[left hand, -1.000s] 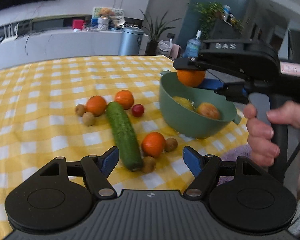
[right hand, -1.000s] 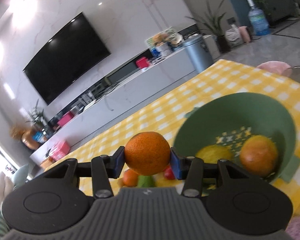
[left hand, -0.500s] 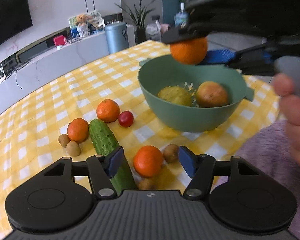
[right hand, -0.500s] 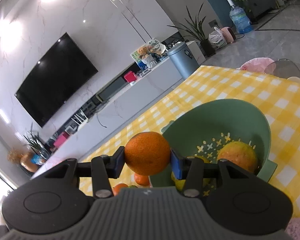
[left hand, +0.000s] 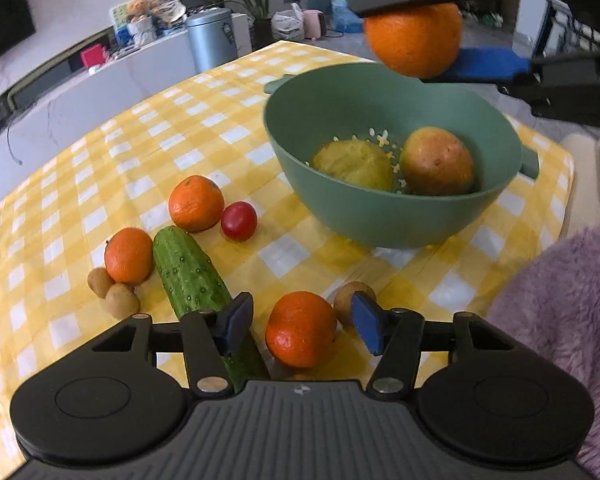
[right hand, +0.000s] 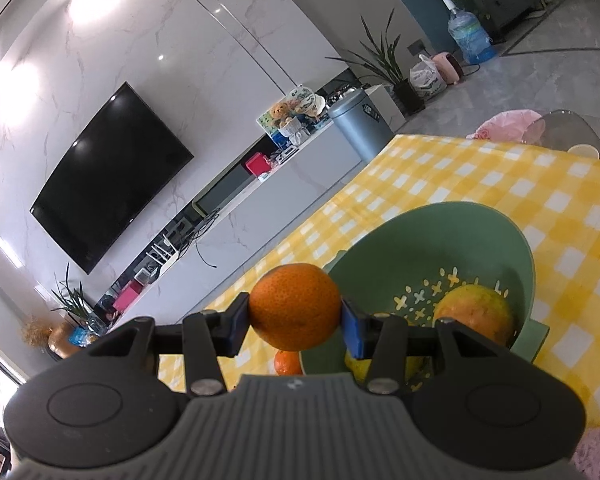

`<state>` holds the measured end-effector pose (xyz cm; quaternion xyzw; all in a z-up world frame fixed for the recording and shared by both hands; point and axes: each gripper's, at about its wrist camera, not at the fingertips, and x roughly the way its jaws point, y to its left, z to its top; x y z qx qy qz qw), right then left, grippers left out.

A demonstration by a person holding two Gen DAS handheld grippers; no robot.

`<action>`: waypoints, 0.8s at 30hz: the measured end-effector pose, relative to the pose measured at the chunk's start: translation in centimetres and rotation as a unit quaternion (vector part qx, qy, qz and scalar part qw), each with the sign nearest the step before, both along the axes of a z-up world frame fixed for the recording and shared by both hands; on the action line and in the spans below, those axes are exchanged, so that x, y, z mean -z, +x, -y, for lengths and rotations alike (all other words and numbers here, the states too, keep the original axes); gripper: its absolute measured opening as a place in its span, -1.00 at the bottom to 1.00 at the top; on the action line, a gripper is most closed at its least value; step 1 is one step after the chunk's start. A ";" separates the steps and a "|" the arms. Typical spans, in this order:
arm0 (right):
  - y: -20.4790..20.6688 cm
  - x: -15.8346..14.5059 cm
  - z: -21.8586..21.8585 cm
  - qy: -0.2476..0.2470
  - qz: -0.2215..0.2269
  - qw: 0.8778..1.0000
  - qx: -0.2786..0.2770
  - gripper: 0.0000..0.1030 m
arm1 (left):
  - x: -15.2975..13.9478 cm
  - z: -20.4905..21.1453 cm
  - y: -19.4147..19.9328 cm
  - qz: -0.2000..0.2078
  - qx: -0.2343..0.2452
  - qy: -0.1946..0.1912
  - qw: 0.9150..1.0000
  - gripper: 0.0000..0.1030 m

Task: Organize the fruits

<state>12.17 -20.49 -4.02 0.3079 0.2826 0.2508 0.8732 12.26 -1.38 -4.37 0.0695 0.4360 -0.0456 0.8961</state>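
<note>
Left wrist view: left gripper [left hand: 302,326] has just been closing, blue pads astride a round orange mandarin [left hand: 301,334] on the yellow checked cloth [left hand: 180,128], gaps both sides, not yet clamped. Dark green cucumber [left hand: 188,276] lies just left.

Right wrist view: right gripper [right hand: 296,326] clenched on a second orange mandarin [right hand: 295,306], held over the near rim of the green plastic colander bowl [right hand: 512,240]; bowl lies ahead and right.
</note>
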 end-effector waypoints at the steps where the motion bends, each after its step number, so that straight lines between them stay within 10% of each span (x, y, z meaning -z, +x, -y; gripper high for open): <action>1: 0.0 0.1 0.0 0.000 -0.003 1.000 -0.001 -0.13 | 0.0 0.1 0.0 -0.002 0.006 0.001 1.000 0.27; 8: -0.7 -0.4 0.1 0.011 0.012 1.000 0.004 -0.13 | -0.2 0.1 0.8 -0.036 0.009 0.008 0.999 -0.19; 24: -0.8 -0.5 0.0 -0.006 0.016 1.000 0.008 -0.13 | -0.2 -1.3 1.3 -0.026 -0.057 -0.046 0.997 -0.23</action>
